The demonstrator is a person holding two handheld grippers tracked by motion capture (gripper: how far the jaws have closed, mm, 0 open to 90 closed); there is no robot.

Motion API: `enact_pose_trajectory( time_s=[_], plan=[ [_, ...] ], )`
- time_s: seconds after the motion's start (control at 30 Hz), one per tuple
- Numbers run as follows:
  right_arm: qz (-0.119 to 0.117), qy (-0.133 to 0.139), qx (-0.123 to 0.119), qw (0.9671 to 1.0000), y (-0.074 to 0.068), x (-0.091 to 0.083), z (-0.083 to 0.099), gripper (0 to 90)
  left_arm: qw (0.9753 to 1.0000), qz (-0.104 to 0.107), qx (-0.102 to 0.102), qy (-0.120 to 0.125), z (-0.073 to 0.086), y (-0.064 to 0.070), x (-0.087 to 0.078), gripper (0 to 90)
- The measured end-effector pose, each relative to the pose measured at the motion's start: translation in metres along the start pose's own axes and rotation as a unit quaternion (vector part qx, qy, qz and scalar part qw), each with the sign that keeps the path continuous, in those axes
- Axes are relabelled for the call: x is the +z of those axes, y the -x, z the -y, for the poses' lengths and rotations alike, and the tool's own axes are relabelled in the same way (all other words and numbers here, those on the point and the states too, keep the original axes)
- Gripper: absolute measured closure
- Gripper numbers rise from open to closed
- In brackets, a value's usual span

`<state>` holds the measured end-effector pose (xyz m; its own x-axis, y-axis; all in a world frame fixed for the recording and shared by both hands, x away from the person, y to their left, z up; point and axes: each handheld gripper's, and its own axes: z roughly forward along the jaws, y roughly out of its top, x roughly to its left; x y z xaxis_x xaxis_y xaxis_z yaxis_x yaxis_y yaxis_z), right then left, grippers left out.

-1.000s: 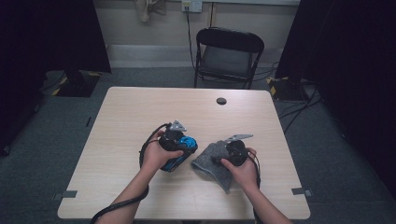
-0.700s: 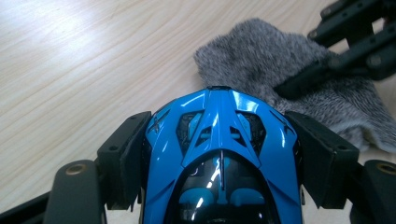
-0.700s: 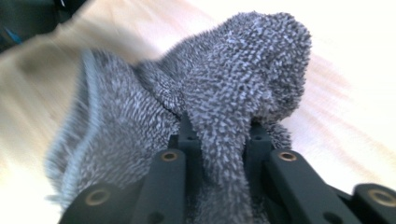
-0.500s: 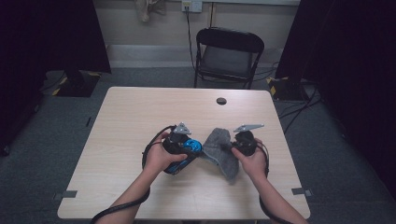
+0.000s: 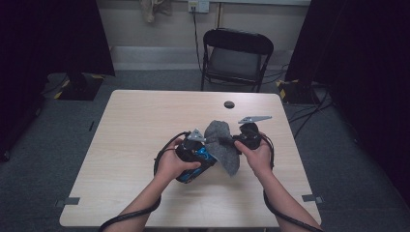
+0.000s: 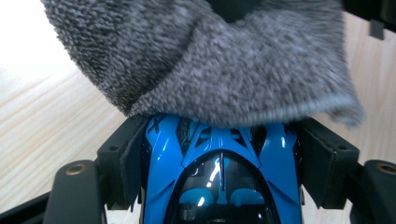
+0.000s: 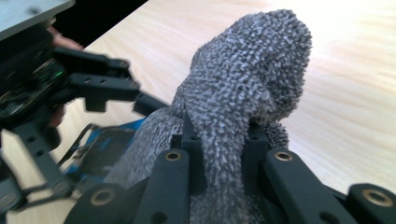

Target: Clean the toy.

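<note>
Pale wooden worktop (image 5: 135, 145) carries the work near its 5 o'clock part. Left gripper (image 6: 224, 154) clamps a blue toy car (image 6: 219, 186); right gripper (image 7: 222, 154) pinches a grey towel (image 7: 243, 84) draped over the car's nose. Wipe gently, keeping the car steady.

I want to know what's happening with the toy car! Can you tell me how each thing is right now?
Blue toy car: clamped between the left tongs, front end under the cloth.
Grey cloth: bunched, pinched in the right tongs, draped over the car's front.
Folding chair: unfolded, nobody on it.
Small black disc: lying flat on the table, untouched.
</note>
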<state>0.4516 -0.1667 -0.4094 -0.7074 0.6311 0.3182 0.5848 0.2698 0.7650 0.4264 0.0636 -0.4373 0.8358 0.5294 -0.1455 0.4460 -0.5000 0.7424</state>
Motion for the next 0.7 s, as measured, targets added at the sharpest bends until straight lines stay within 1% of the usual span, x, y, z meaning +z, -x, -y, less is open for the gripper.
enact_pose_trajectory(
  time_s=[0.1,0.13,0.2,0.3,0.43,0.53,0.57,0.6,0.63,0.7],
  plan=[
    [-0.005,-0.013,-0.010,0.9999,-0.002,0.003,0.002,77.7,0.9999,-0.008,-0.009,0.002,0.004,-0.005,0.000,26.2],
    [-0.007,-0.014,-0.012,0.9998,-0.002,0.002,0.003,77.7,0.9998,-0.011,-0.016,0.004,0.005,-0.007,-0.001,26.2],
    [-0.011,-0.018,-0.012,0.9997,-0.002,0.001,0.006,77.7,0.9996,-0.015,-0.022,0.009,0.006,-0.012,-0.003,26.2],
    [-0.017,-0.023,-0.013,0.9995,0.000,-0.001,0.010,77.7,0.9994,-0.025,-0.022,0.010,0.006,-0.017,-0.007,26.2],
    [-0.022,-0.033,-0.011,0.9992,0.004,-0.004,0.019,77.7,0.9989,-0.032,-0.031,0.015,0.008,-0.023,-0.013,26.2],
    [-0.014,-0.035,-0.007,0.9993,0.008,-0.008,0.025,77.7,0.9988,-0.035,-0.032,0.016,0.009,-0.026,-0.019,26.2],
    [-0.009,-0.034,-0.007,0.9994,0.010,-0.009,0.026,77.7,0.9988,-0.032,-0.034,0.018,0.010,-0.026,-0.021,26.2],
    [0.002,-0.033,-0.006,0.9994,0.014,-0.012,0.028,77.7,0.9987,-0.031,-0.034,0.020,0.009,-0.026,-0.023,26.2],
    [0.013,-0.030,-0.004,0.9994,0.018,-0.015,0.029,77.7,0.9988,-0.032,-0.030,0.020,0.009,-0.025,-0.024,26.2],
    [0.025,-0.026,0.005,0.9993,0.024,-0.018,0.029,77.7,0.9990,-0.028,-0.028,0.021,0.007,-0.022,-0.025,26.2]
  ],
)
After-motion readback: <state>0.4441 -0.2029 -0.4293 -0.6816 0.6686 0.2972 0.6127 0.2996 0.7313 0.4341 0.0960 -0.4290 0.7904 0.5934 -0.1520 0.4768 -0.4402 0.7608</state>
